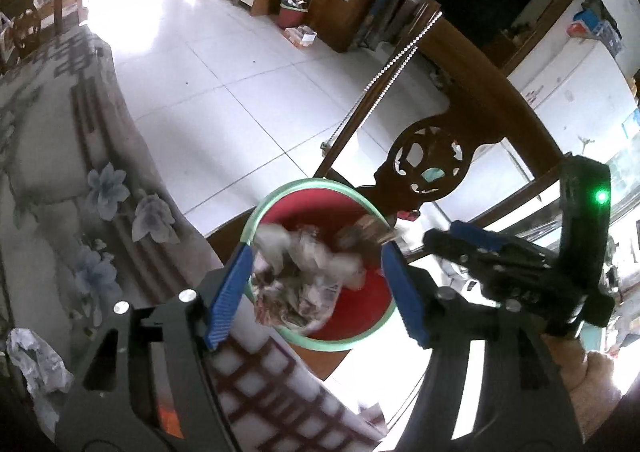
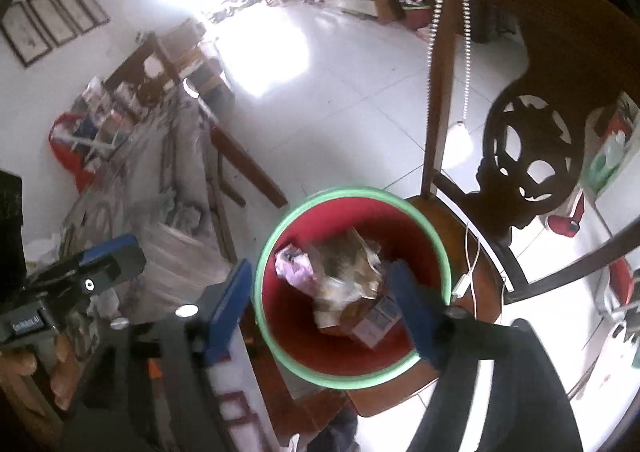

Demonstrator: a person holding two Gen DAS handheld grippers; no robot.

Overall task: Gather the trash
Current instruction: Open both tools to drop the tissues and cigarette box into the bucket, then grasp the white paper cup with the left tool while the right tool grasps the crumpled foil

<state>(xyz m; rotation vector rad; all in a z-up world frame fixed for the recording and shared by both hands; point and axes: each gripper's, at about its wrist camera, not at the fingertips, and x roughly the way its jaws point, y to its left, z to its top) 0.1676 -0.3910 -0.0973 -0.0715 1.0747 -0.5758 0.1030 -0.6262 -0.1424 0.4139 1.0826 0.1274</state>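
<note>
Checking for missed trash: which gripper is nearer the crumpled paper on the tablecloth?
Left. The left gripper is over the bin, on the crumpled paper side; the right gripper sits beyond, toward the chair.

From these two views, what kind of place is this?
Most likely a lived-in home, a living or dining area: white tiled floor, carved wooden chair, a table under a floral cloth, and a red bin holding trash.

Carved wooden chair, flowered tablecloth

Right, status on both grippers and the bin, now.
Left gripper and right gripper open, above red bin. Crumpled trash inside bin. Chair back close behind.
</note>
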